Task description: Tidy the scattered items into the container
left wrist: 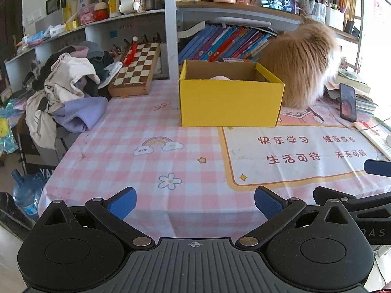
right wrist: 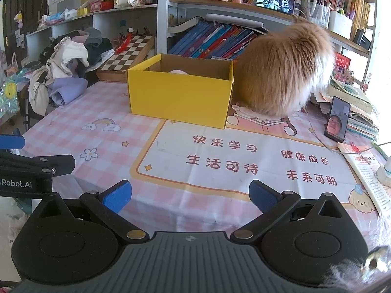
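Both tongs spread apart, empty: left gripper [left wrist: 195,202], right gripper [right wrist: 190,196] hover at near table edge. Yellow cardboard box [left wrist: 229,102] mid-table, touching cat [left wrist: 300,68]; pink soft-looking item [left wrist: 220,78] already inside. Box looks light, thin-walled, likely slides; pinch rim.

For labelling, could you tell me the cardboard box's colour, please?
Yellow cardboard box; right wrist view.

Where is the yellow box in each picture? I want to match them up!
Left wrist view: the yellow box sits in the upper middle, a little right of centre, on the pink checked tablecloth.
Right wrist view: the yellow box sits in the upper middle, a little left of centre.
Shared landmark: the fluffy orange cat sits right beside the box, on its right, in both views.
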Demonstrator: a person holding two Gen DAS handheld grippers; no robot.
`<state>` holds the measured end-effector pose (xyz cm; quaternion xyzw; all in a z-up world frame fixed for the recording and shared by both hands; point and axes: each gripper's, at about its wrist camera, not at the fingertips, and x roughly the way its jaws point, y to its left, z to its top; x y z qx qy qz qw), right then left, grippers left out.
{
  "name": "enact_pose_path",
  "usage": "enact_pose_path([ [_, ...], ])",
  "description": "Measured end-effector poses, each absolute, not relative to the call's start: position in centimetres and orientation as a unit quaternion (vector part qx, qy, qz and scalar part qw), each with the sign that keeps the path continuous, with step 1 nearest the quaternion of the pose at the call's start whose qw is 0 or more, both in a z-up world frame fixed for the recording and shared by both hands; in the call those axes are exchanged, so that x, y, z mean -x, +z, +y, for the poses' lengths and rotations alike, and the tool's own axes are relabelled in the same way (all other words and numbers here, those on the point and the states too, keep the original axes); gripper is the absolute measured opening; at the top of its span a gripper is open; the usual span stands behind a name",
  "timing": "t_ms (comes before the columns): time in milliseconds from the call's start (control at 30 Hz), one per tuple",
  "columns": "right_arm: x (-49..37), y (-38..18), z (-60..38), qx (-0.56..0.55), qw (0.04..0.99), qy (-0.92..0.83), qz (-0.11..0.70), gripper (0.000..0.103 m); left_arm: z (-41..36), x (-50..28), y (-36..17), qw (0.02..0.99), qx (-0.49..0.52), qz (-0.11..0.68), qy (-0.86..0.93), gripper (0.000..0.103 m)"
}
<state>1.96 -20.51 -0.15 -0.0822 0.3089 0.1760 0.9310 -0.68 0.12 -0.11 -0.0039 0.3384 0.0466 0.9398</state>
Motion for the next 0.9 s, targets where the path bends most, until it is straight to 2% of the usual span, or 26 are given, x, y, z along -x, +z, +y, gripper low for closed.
enact_pose_path([
  [900,-2.21,-0.65,-20.27,0.084,0.929,0.169,0.319,0.103,0.43,0.28,-0.48,0.937,0.011,0.347,0.039,0.103],
])
